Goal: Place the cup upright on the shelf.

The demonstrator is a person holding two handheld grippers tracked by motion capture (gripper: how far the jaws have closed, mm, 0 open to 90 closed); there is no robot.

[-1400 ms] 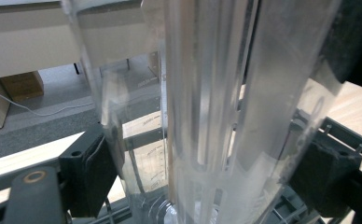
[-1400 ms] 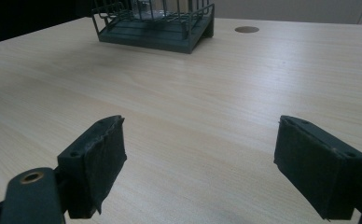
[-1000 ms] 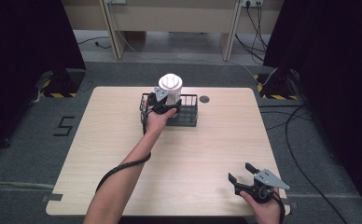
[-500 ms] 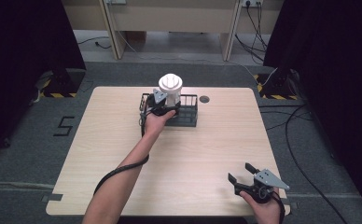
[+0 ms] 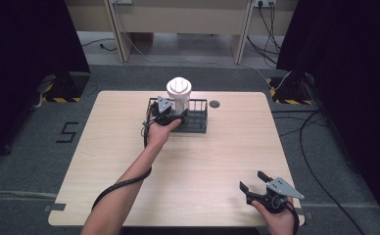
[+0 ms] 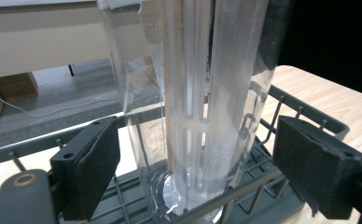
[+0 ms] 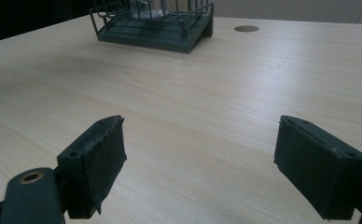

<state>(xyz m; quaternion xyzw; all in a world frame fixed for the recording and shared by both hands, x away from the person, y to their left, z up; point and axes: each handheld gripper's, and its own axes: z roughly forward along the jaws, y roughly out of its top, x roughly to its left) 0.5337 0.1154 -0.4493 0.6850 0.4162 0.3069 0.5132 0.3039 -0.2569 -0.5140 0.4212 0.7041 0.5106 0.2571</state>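
A clear plastic jug (image 5: 179, 94) with a white lid stands upright in the dark wire rack (image 5: 198, 122) at the far middle of the desk (image 5: 217, 161). The left gripper (image 6: 193, 163) sits at the rack with its jaws wide, one pad either side of the jug's lower body, not touching it. The jug looks light, stiff and smooth (likely slippery under the pads), so a firm squeeze low on the straight wall seems best, lifting clear of the rack wires. Faint raised measuring marks show on the wall, too blurred to read. The right gripper (image 7: 202, 163) rests near the desk's front edge, jaws wide and holding nothing.
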